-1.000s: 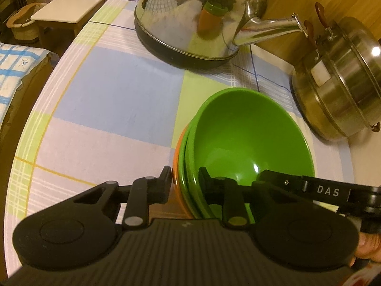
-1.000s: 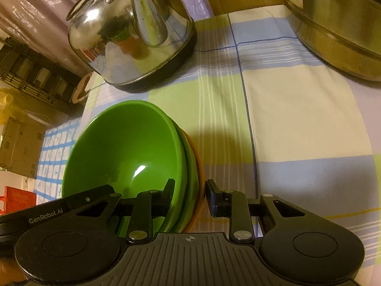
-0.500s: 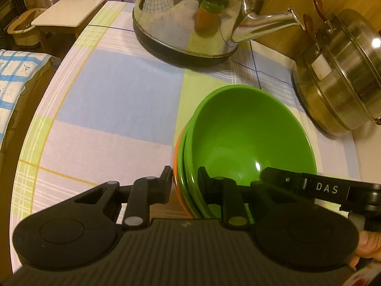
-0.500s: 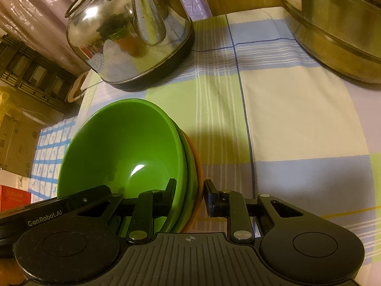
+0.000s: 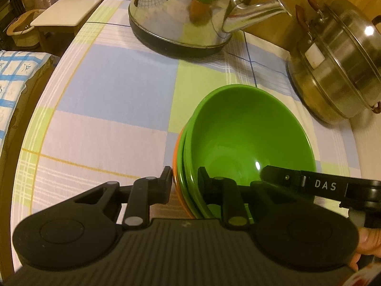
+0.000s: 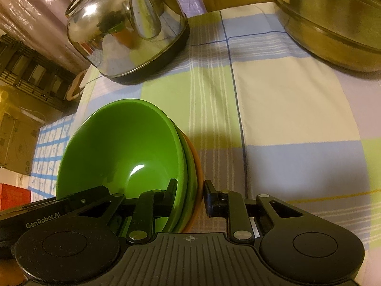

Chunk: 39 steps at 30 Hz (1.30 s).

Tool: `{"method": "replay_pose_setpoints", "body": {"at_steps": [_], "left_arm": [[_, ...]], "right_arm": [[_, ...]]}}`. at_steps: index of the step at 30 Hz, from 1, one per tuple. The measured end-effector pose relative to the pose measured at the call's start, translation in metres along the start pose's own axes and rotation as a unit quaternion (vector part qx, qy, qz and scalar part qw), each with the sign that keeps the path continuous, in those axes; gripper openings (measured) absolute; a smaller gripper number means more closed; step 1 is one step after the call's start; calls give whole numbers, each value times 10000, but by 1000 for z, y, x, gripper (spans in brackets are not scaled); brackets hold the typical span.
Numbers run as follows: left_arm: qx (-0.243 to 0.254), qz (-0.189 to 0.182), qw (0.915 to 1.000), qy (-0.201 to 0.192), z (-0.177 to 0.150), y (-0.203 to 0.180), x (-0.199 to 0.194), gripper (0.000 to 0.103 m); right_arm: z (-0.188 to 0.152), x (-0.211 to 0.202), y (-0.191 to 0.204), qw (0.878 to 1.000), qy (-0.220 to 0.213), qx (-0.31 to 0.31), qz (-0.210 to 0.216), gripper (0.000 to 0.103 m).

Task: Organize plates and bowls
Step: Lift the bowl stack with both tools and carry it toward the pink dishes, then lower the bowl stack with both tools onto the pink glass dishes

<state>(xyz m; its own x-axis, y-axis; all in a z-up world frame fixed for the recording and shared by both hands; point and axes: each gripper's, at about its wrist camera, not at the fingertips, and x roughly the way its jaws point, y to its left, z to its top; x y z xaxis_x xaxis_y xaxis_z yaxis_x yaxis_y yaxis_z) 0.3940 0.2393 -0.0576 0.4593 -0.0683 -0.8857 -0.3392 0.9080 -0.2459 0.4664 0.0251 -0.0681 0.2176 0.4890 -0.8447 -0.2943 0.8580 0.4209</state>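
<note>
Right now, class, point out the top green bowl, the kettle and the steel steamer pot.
top green bowl (image 5: 238, 143), left wrist view, on its inner wall.
kettle (image 6: 107, 35), right wrist view, on its shiny body.
steel steamer pot (image 5: 338, 66), left wrist view, on its banded side.

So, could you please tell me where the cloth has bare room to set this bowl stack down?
Widest bare patch: the blue and lilac checks left of the bowl stack, bounded by the kettle behind and the table edge. A narrower strip lies between stack and steel pot. Crowded along the back, where kettle and pot stand.
</note>
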Motion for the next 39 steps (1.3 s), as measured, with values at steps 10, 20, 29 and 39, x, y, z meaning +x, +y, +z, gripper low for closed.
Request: {"method": "replay_pose_setpoints", "body": {"at_steps": [10, 20, 29, 39], "left_arm": [[42, -49, 9999, -88, -15, -17, -28, 20], [169, -264, 9993, -210, -37, -54, -75, 20], [411, -399, 9981, -217, -76, -95, -114, 19], [710, -572, 9956, -230, -130, -138, -148, 20]], "right_arm": [[-15, -31, -1, 9999, -117, 9, -16, 23], [-41, -98, -5, 9991, -369, 81, -166, 23], [-83, -159, -23, 9979, -529, 263, -278, 23], [-139, -221, -46, 9961, -684, 324, -446, 23]]}}
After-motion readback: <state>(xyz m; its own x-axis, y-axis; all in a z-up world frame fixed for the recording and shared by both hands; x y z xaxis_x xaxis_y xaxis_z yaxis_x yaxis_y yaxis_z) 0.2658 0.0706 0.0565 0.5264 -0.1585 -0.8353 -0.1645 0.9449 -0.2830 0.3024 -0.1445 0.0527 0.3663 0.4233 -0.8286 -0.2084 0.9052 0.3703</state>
